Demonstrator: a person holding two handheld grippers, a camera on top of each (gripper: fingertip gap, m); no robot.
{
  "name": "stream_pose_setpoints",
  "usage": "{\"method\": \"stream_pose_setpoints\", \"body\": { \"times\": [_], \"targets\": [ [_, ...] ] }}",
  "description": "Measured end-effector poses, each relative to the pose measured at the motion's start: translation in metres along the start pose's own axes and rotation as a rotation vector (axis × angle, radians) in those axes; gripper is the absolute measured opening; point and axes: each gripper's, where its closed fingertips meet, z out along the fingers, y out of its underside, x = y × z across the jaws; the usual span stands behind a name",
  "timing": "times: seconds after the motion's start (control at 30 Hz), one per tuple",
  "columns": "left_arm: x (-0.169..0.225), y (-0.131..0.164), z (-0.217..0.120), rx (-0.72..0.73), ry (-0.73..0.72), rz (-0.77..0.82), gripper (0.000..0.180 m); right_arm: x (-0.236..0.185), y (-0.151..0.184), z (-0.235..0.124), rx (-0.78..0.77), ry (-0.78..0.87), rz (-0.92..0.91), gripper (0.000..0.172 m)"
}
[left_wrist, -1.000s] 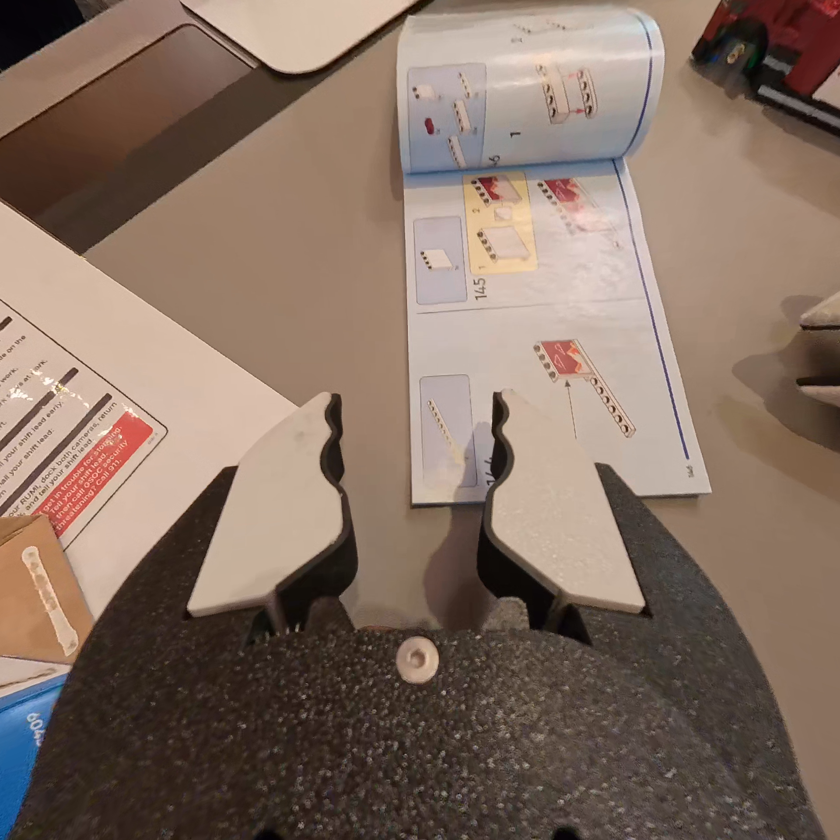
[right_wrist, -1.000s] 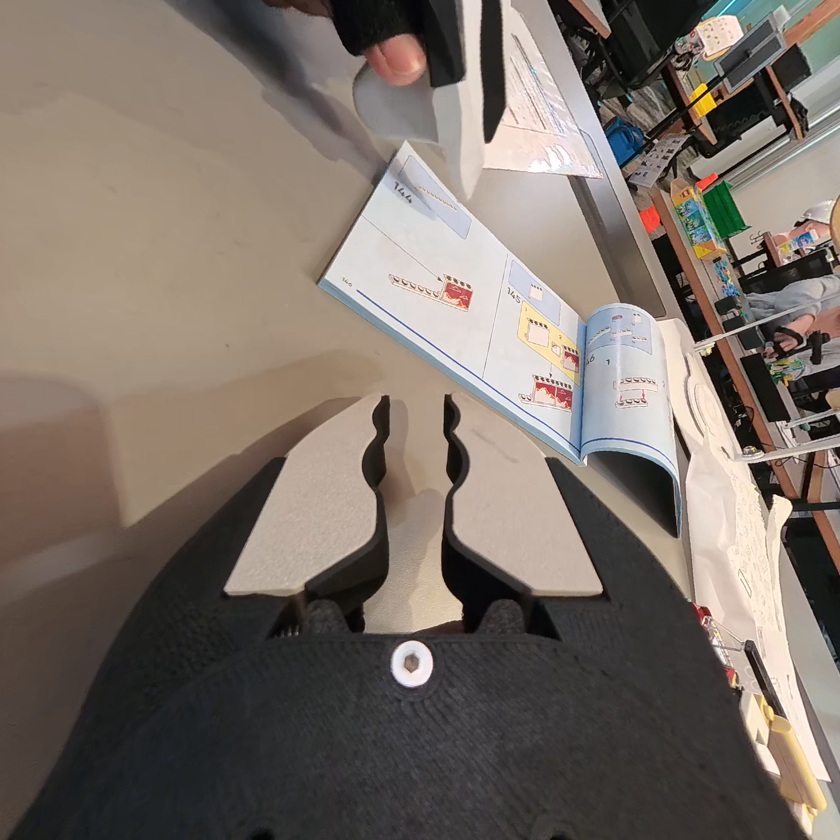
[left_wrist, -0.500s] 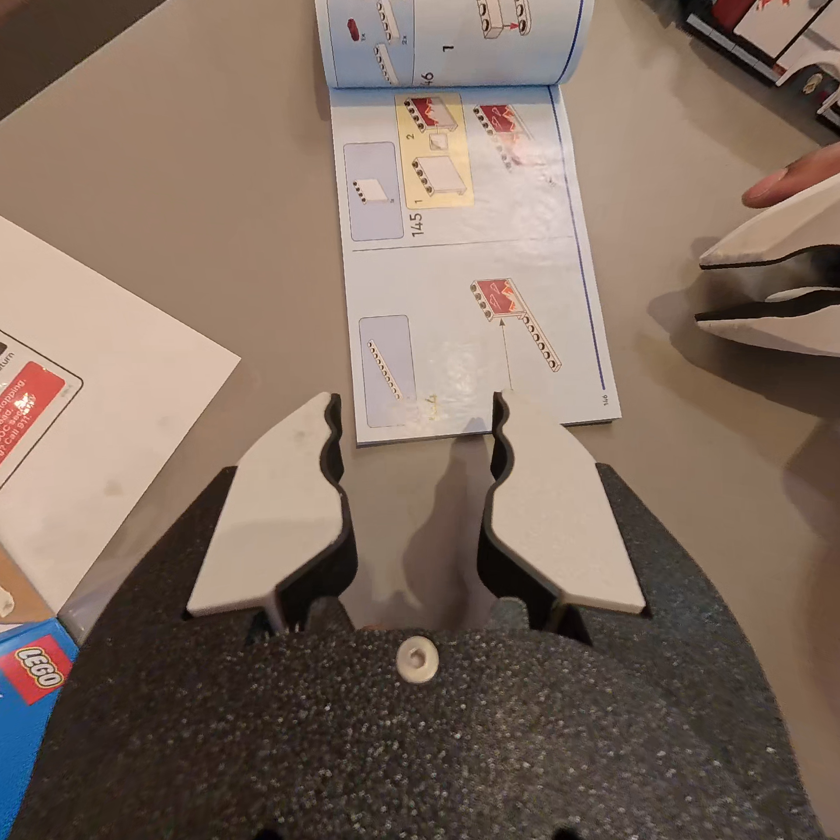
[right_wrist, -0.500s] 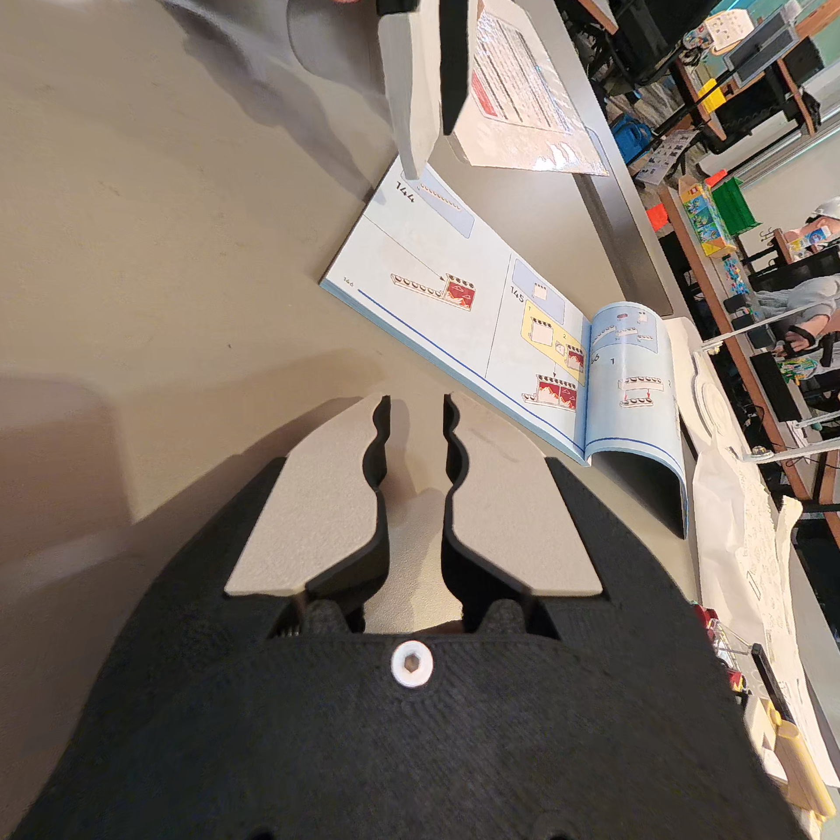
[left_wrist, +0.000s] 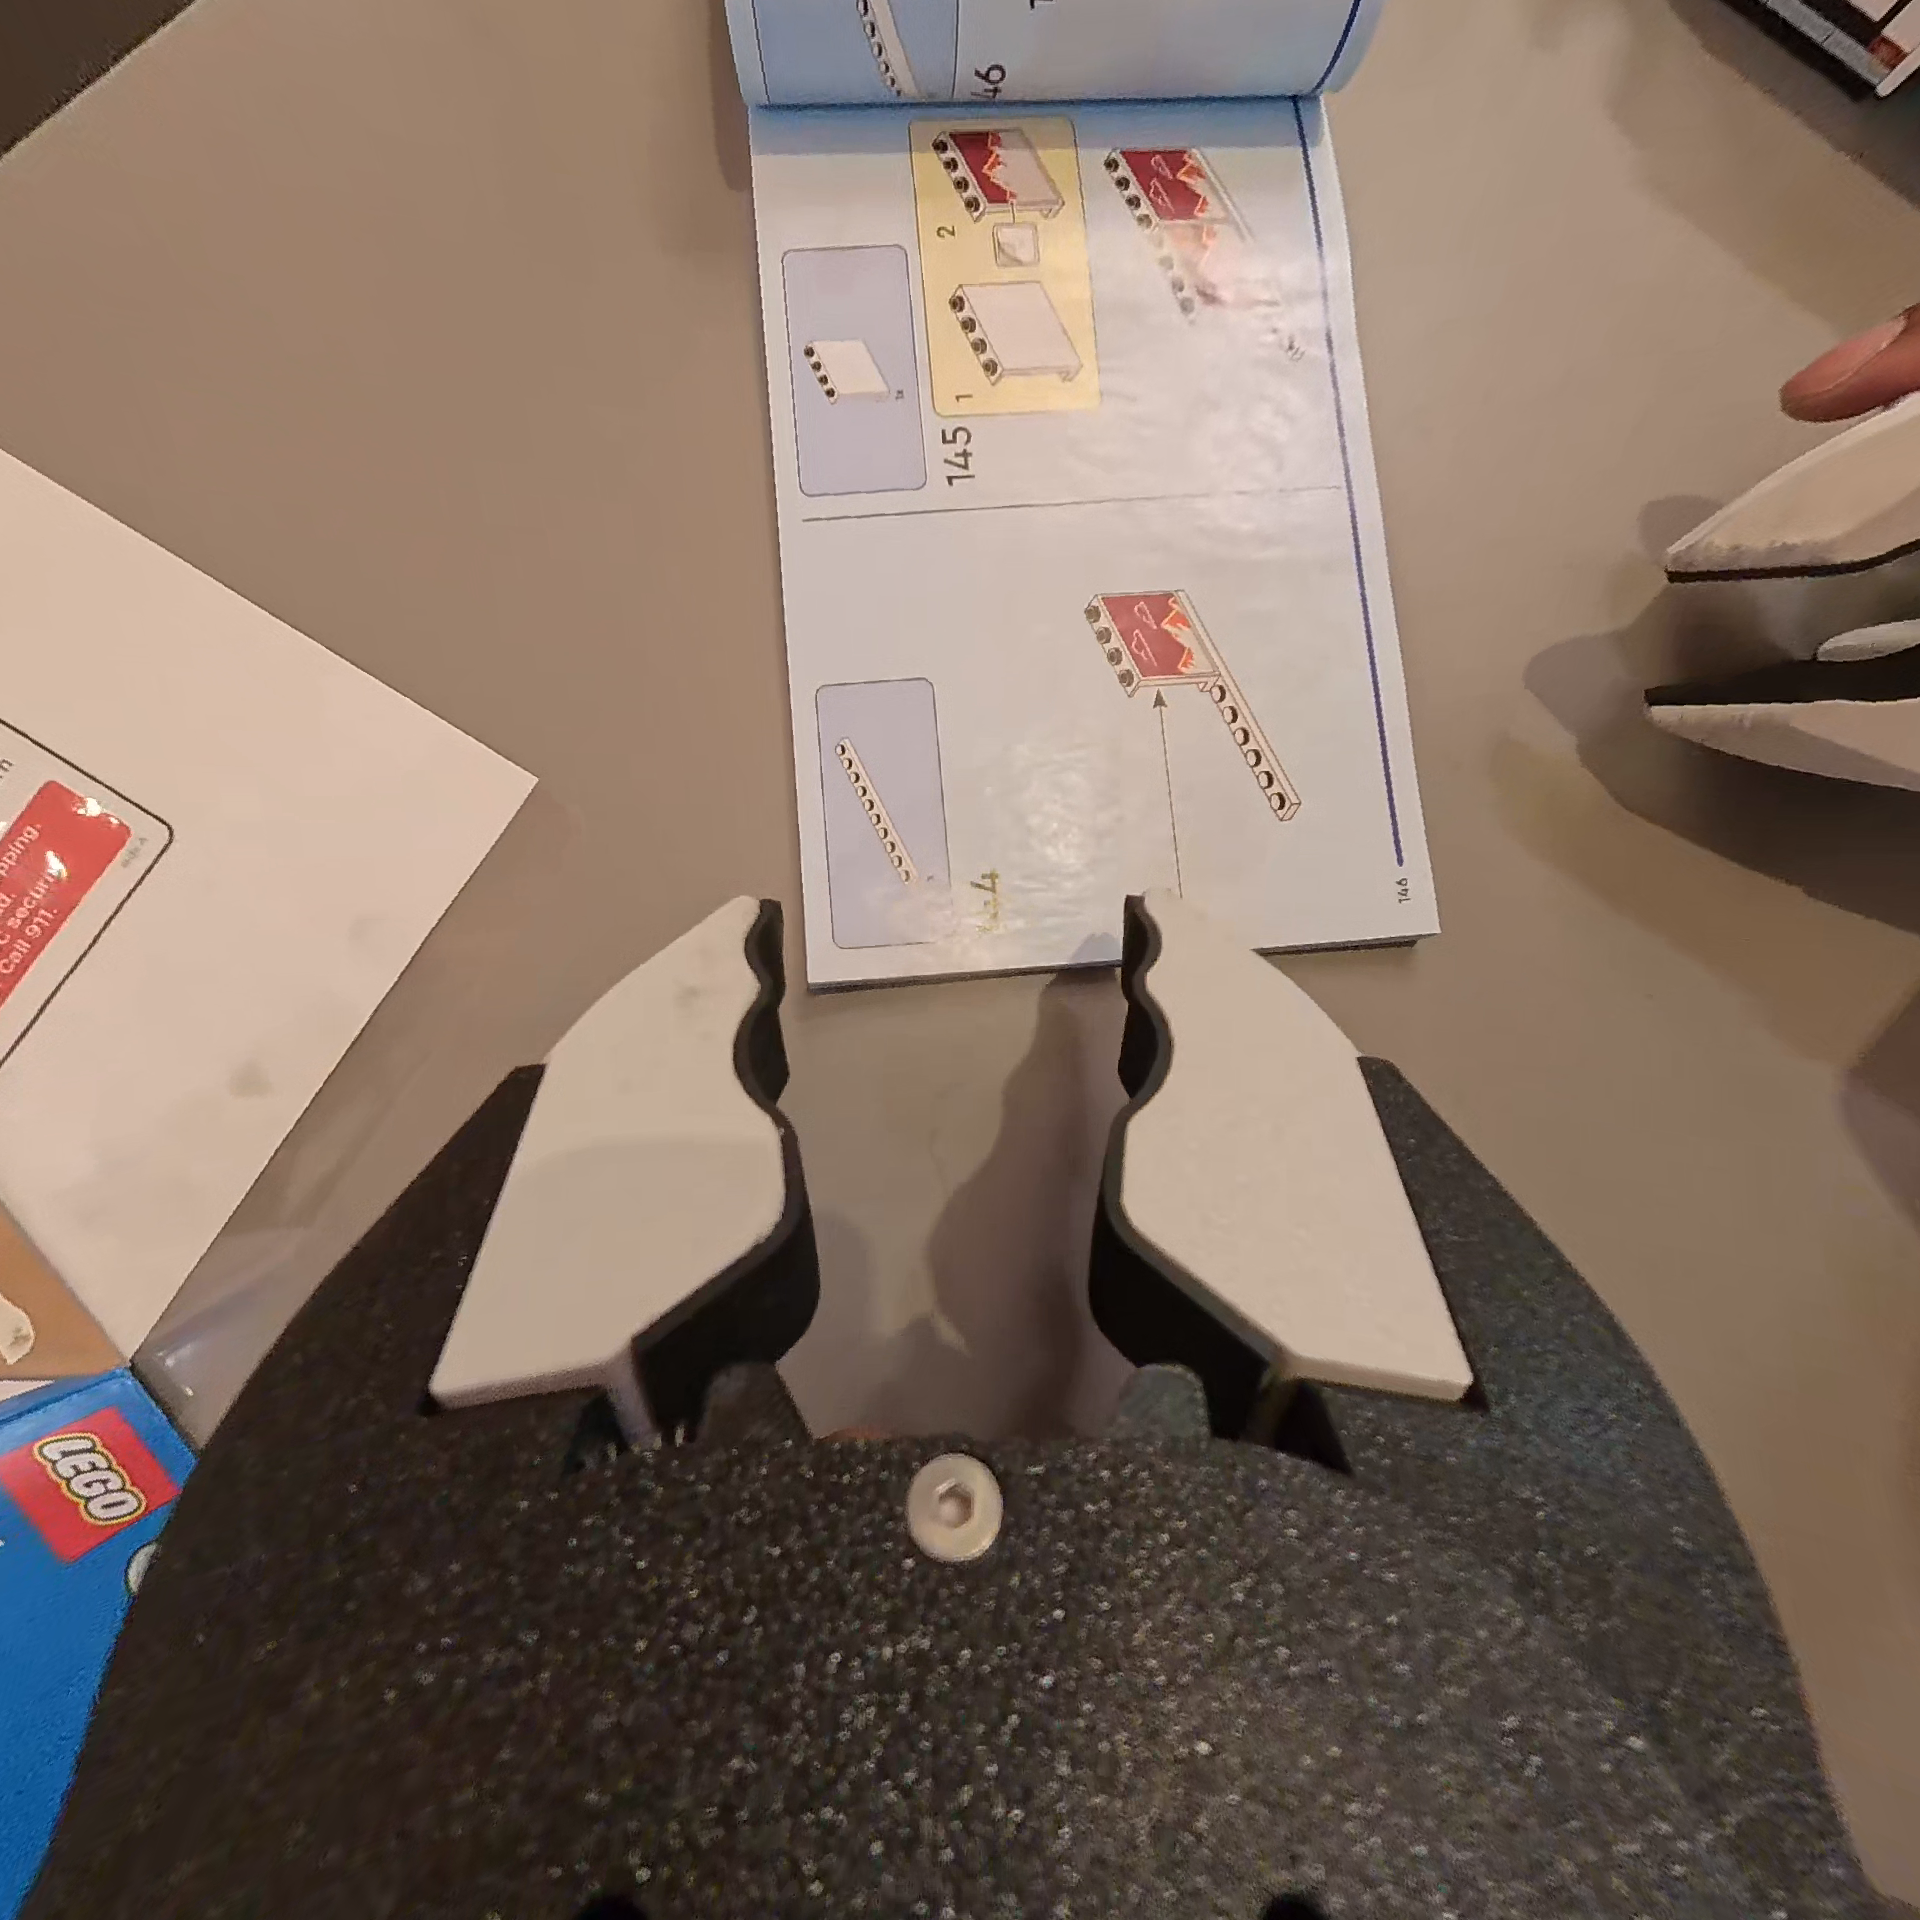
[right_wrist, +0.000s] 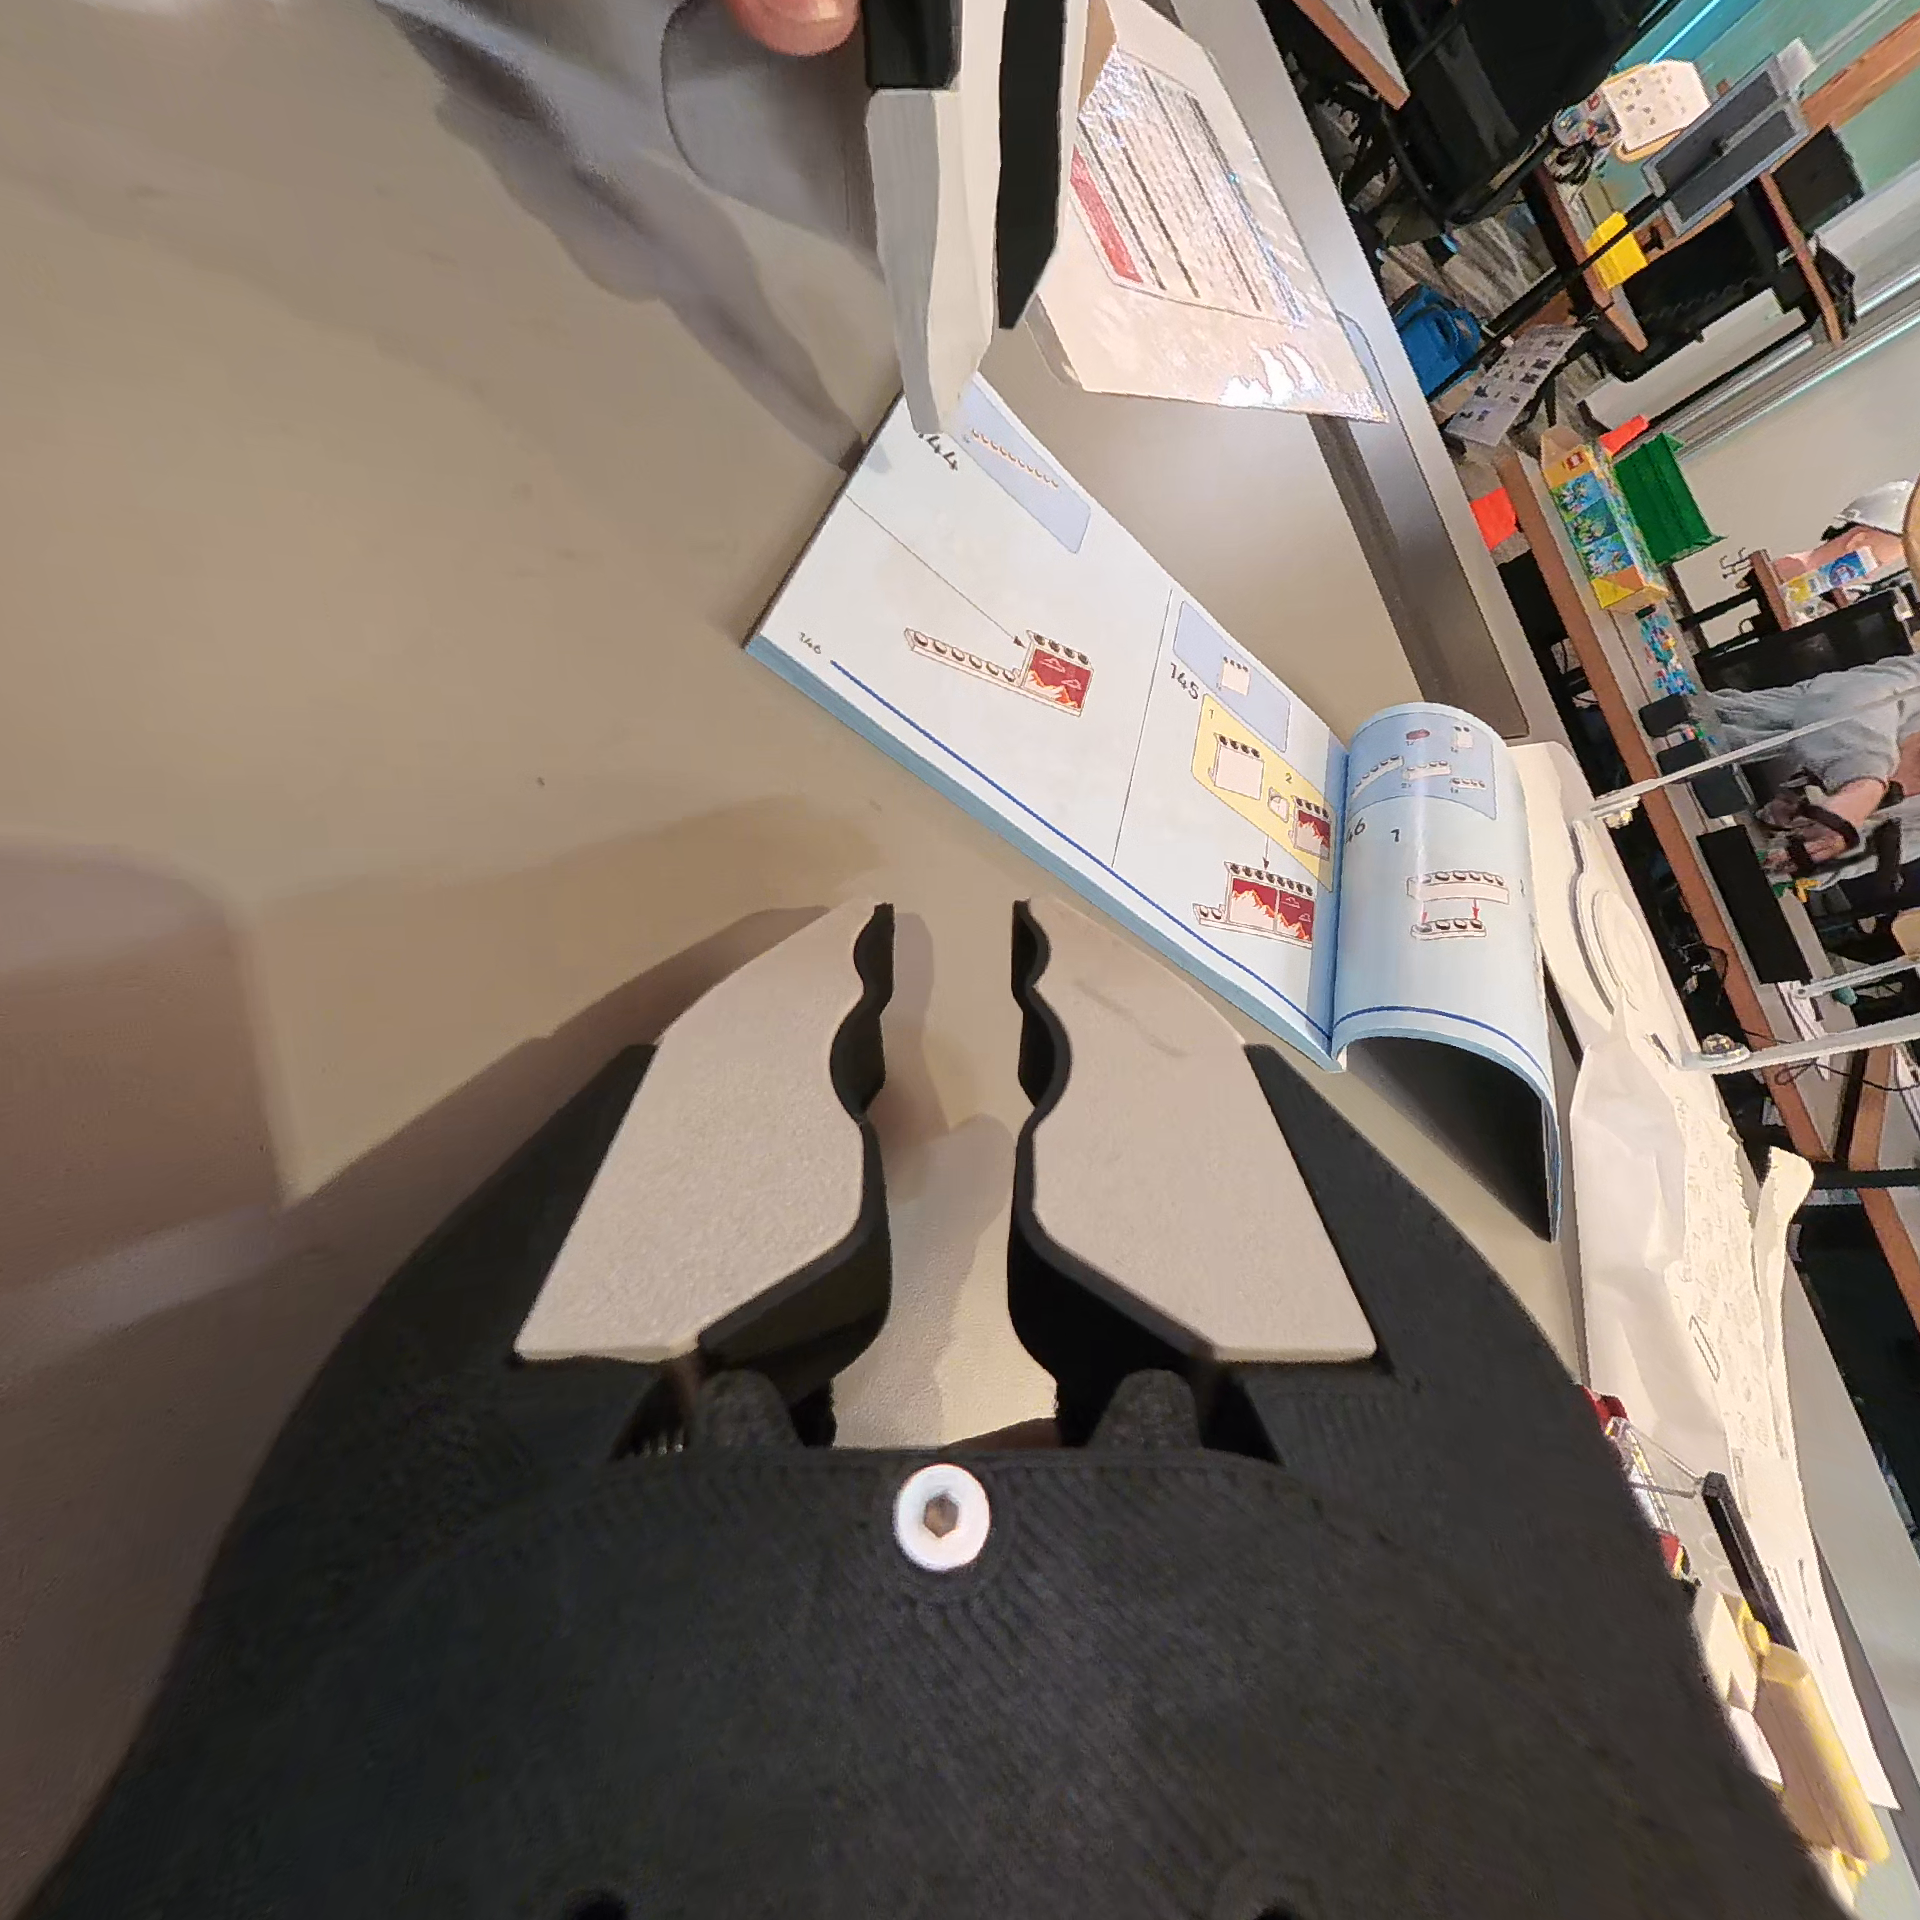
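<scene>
Landmark for all entries: the open instruction booklet (left_wrist: 1091, 540).

1. Table (left_wrist: 468, 364). Grey-brown top that carries everything listed here.

2. Laminated notice sheet (left_wrist: 208, 935). White, lying well to the left of the booklet.

3. Instruction booklet. It lies flat on the table, its long axis running straight away from your left gripper. The bound fold is at the far end, where a page (right_wrist: 1455, 883) curls up and over. The near short edge faces you. Risk, as I judge it: push at that near edge and the whole booklet may slide on the smooth table. The curled page could also flop back if the booklet is jolted.

4. Left gripper (left_wrist: 951, 914). Your claw is spread wide and holds nothing. It hovers at the booklet's near edge, its right fingertip (left_wrist: 1153, 935) over the near margin. Whether it touches the paper cannot be told.

5. Right gripper (right_wrist: 951, 920). Your claw is parted only narrowly, with bare table showing between the pads and nothing gripped. It sits just beside the booklet's right long edge. Risk: from the side it may snag or crease that edge.

6. Blue toy box (left_wrist: 73, 1558). Only a corner shows, nearer you than the booklet and far to its left.
</scene>
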Motion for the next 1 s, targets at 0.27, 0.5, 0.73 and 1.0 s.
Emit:
{"method": "stream_pose_setpoints", "body": {
  "times": [0.27, 0.5, 0.73, 1.0],
  "targets": [
    [0.001, 0.003, 0.004, -0.05, -0.031, -0.016, 0.06, -0.003, -0.001, -0.001, 0.003, 0.002, -0.026, 0.017],
    [-0.001, 0.007, 0.005, -0.078, -0.042, -0.054, 0.06, -0.003, -0.001, -0.001, 0.004, 0.002, -0.03, 0.016],
    [-0.002, 0.011, 0.006, -0.102, -0.051, -0.068, 0.058, -0.004, -0.002, -0.002, 0.005, 0.003, -0.038, 0.015],
    [-0.002, 0.011, 0.006, -0.103, -0.049, -0.069, 0.058, -0.005, -0.002, -0.002, 0.006, 0.003, -0.041, 0.015]
  ]
}}
